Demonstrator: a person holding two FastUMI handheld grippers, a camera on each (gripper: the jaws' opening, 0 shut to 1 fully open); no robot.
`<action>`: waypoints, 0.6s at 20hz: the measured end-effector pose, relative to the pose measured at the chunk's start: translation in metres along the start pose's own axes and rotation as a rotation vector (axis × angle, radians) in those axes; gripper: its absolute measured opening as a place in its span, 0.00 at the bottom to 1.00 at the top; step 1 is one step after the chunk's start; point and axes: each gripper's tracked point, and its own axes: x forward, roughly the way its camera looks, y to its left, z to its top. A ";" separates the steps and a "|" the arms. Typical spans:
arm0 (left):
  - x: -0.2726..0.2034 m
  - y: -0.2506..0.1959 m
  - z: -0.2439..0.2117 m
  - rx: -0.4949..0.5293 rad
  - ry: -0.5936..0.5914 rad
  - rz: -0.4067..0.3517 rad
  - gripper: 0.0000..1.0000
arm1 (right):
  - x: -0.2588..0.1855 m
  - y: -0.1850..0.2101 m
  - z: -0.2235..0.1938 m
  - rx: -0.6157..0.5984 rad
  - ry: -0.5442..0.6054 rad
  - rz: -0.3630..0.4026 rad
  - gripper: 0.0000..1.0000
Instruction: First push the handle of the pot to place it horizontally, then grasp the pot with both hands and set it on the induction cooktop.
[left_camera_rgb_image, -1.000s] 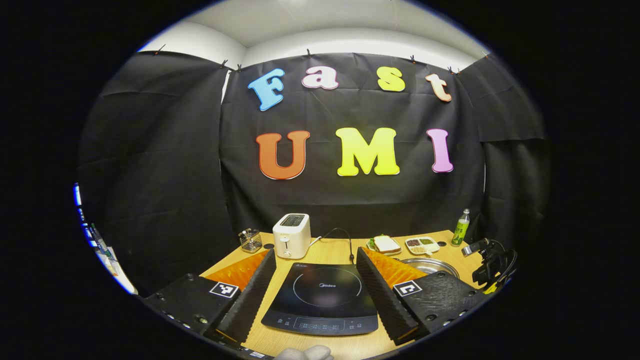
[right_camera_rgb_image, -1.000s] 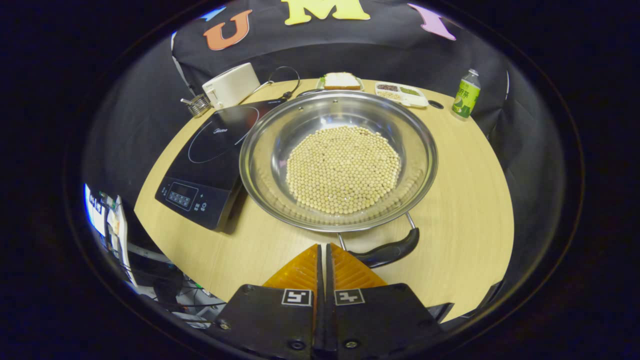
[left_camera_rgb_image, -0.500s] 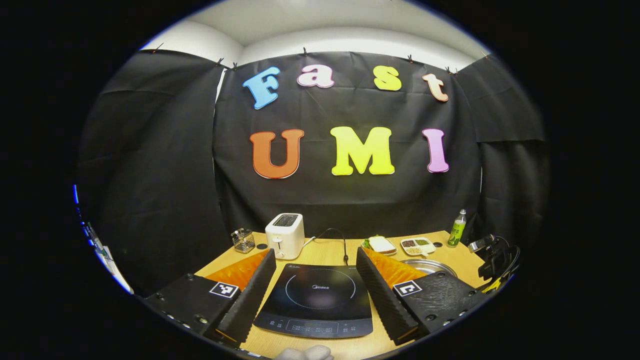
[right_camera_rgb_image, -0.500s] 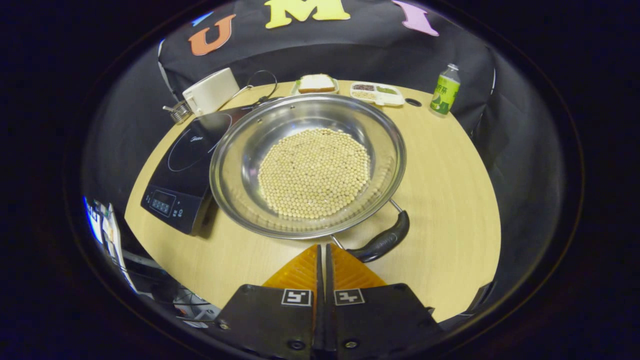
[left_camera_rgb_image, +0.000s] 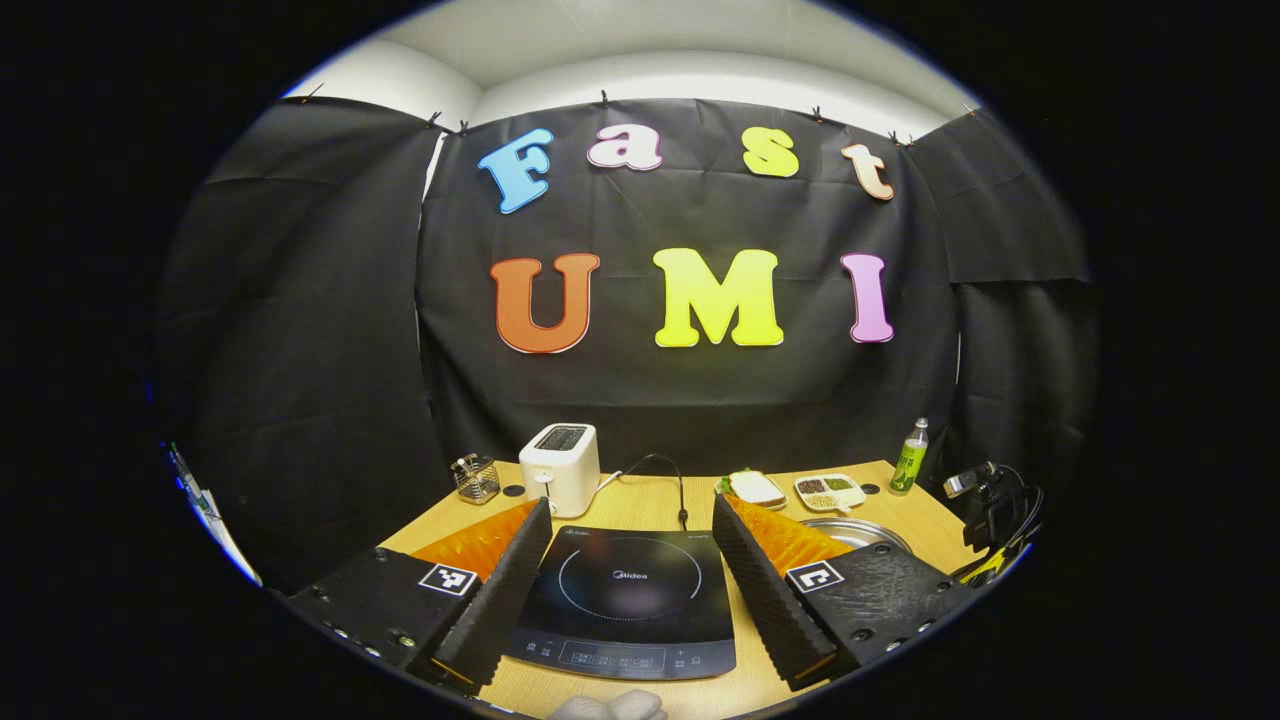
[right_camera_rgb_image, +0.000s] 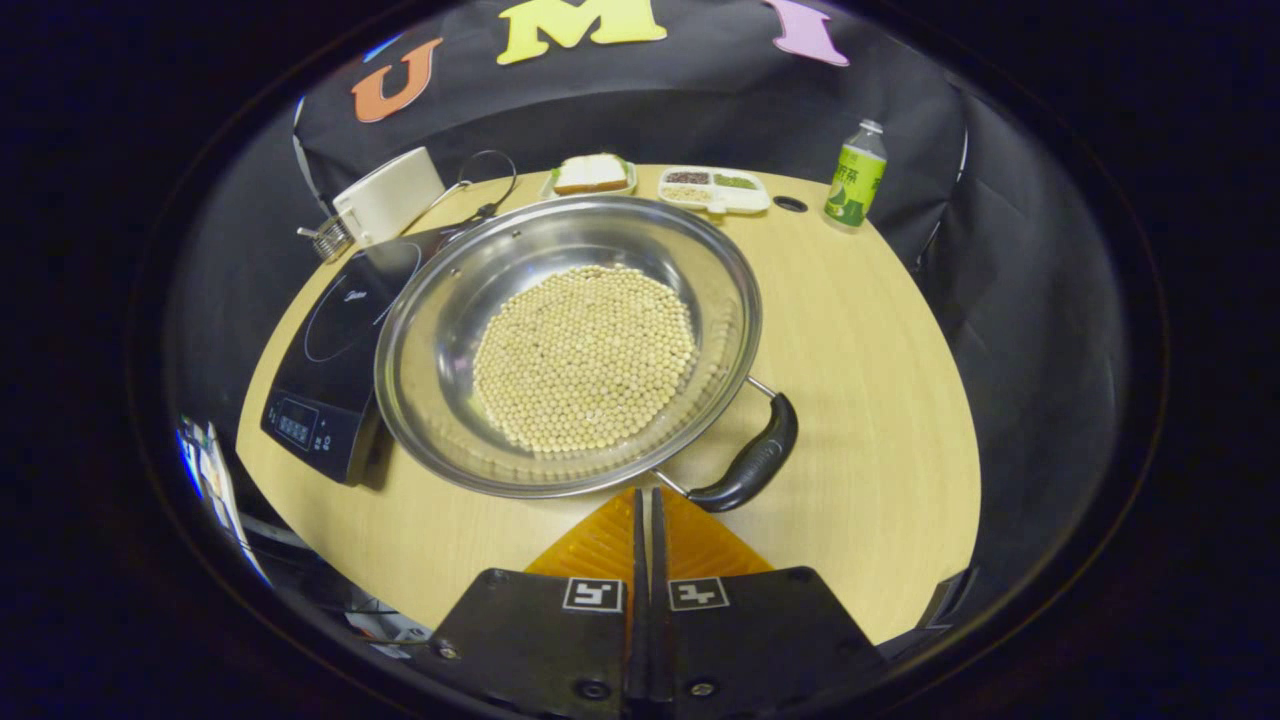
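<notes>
Pot (right_camera_rgb_image: 565, 340) on counter (right_camera_rgb_image: 860, 400) beside cooktop (right_camera_rgb_image: 330, 370); right claw (right_camera_rgb_image: 645, 510) clenched empty near handle (right_camera_rgb_image: 750, 465), left claw (left_camera_rgb_image: 630, 560) released. Risk: hard push slides pot, spilling beans (right_camera_rgb_image: 585, 355)

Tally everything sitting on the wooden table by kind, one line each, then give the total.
Cookware, steel pot of beans: 1
Appliances, black induction cooktop, white toaster: 2
Food dishes, sandwich plate, divided white snack tray: 2
Green drink bottle: 1
Wire mesh holder: 1
Total: 7
</notes>
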 end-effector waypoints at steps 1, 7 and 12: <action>0.001 -0.001 0.001 0.003 -0.001 -0.001 0.96 | 0.000 -0.004 0.001 0.003 -0.003 -0.006 0.00; 0.008 -0.011 0.004 0.000 -0.007 -0.010 0.96 | 0.003 -0.026 0.011 0.002 -0.010 -0.037 0.04; 0.009 -0.017 0.003 0.009 0.000 -0.002 0.96 | 0.009 -0.045 0.024 -0.019 -0.018 -0.060 0.00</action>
